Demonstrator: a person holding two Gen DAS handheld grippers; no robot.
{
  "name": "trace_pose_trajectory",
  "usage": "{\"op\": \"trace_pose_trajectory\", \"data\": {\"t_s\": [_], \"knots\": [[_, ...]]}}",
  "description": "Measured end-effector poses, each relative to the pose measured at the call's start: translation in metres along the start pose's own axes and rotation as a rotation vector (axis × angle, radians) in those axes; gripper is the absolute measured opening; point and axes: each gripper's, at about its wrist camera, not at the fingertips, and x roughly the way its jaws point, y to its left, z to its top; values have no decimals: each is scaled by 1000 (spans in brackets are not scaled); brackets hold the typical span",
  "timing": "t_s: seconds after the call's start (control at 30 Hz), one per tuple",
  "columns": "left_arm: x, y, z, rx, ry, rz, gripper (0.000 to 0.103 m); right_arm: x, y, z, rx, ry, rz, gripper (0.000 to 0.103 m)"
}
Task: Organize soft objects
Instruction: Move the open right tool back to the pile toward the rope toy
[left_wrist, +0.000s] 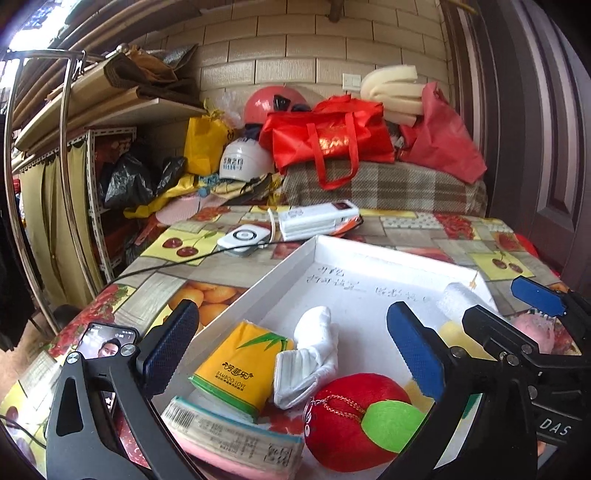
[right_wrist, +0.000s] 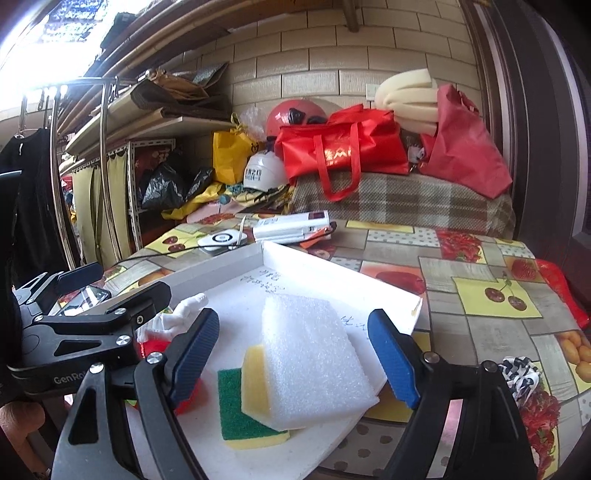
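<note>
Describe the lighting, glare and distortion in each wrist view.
Left wrist view: even daylight, a small blown-out patch at upper left, the wall bowed by the fisheye, the white tray sharp. Right wrist view: strong overexposed glare at upper left, the same curved bricks, the foam block crisp.

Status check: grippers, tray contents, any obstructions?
Left gripper open, empty. Right gripper open around foam block on sponge. Tray holds plush apple. No obstruction.

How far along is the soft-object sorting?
Mostly done: white tray holds tissue pack, white sock, red plush, sponge and foam block. Both grippers' jaws open, nothing held. Left: patterned cloth lies outside.
</note>
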Motion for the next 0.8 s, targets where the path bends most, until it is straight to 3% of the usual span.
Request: {"op": "trace_pose_trajectory", "data": {"t_s": [0.27, 0.47, 0.8], "knots": [[-13, -1, -1, 10, -65, -19, 103, -16, -2, -1, 8, -94, -28, 83], [-19, -5, -2, 25, -94, -39, 103, -20, -2, -1, 11, -114, -31, 84], [-38, -33, -7, 116, -97, -232, 103, -45, -28, -14, 75, -95, -29, 84]]}}
